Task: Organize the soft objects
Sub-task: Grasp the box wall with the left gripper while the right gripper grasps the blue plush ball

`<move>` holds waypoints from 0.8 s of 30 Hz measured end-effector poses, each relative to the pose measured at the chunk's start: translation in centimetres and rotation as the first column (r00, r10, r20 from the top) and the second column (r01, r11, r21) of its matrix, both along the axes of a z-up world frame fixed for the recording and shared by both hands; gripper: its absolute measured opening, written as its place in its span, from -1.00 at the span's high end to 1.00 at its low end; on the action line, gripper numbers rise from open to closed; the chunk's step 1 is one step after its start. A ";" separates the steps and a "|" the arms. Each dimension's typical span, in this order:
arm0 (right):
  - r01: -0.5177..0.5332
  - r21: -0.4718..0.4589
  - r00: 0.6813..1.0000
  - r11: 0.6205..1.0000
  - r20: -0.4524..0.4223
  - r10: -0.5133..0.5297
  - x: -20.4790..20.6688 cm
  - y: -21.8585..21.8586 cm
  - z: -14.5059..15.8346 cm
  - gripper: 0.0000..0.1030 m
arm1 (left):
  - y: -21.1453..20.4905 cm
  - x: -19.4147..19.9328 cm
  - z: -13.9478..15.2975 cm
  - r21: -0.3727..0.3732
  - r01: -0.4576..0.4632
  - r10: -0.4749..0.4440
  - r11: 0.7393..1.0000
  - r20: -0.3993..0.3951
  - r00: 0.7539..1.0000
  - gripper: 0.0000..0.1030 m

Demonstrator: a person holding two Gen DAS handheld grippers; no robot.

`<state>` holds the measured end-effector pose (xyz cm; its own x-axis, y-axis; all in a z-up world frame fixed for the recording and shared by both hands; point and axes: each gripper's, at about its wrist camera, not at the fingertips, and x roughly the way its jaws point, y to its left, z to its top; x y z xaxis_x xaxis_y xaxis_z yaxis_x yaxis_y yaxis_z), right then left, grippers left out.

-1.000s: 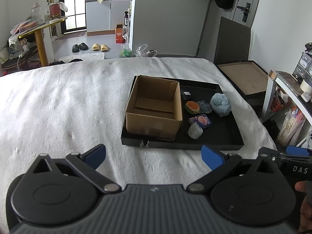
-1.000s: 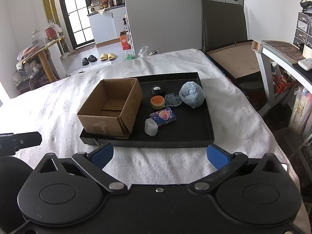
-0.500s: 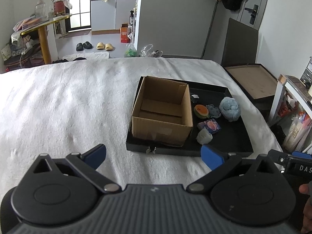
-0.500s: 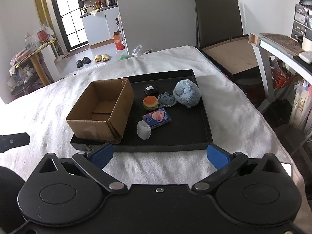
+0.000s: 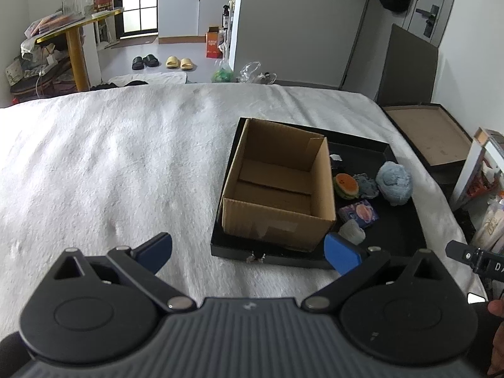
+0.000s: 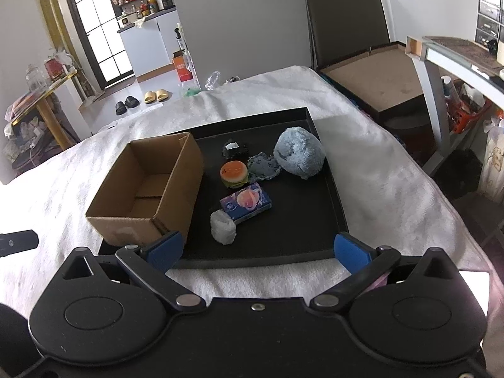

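approach step, nothing grasped yet: left gripper [image 5: 247, 249] and right gripper [image 6: 256, 249] both spread wide, empty, short of the black tray [image 6: 302, 245]. next, probably closing on 1 toy, perhaps the white lump [image 6: 223, 227] nearest, then into the empty cardboard box [image 6: 148, 189]. fluffy blue ball [image 6: 299, 157] and burger squishy [image 6: 233, 173] beside it.

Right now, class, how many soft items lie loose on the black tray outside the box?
6: fluffy blue ball, grey-blue plush, burger toy, small black item, printed packet, white lump. None visible inside the box.

White blanket [image 5: 126, 163], 2 slipper pairs [image 5: 163, 61]
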<state>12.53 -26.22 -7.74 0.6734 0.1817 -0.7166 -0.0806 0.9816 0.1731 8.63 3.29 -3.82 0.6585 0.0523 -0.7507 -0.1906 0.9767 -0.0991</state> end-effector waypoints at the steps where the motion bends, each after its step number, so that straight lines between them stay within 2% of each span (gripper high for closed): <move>1: 0.003 0.002 1.000 1.000 -0.002 -0.003 0.4 -0.1 -0.2 -1.00 | 0.1 0.5 -0.2 0.001 -0.003 0.003 1.000 -0.006 1.000 -0.98; 10: 0.014 0.016 1.000 1.000 -0.025 -0.013 4.5 -0.8 -2.3 -0.97 | 1.0 4.4 -2.2 0.013 -0.038 0.038 0.999 -0.046 0.998 -0.95; 13: 0.013 0.025 0.999 1.000 -0.042 -0.011 6.1 -0.9 -3.3 -0.91 | 1.3 5.9 -2.9 0.021 -0.055 0.057 0.998 -0.054 0.997 -0.88; 18: 0.019 0.038 0.998 0.999 -0.065 -0.017 8.8 -1.1 -4.7 -0.77 | 2.2 8.2 -4.5 0.025 -0.080 0.082 0.996 -0.079 0.994 -0.61; 21: 0.026 0.045 0.997 0.999 -0.067 -0.023 10.4 -1.4 -5.4 -0.75 | 2.7 9.5 -5.2 0.029 -0.093 0.095 0.995 -0.091 0.991 -0.40; 24: 0.035 0.045 0.997 0.998 -0.073 -0.032 12.1 -1.7 -6.1 -0.74 | 3.1 11.0 -6.0 0.026 -0.096 0.098 0.995 -0.111 0.989 -0.28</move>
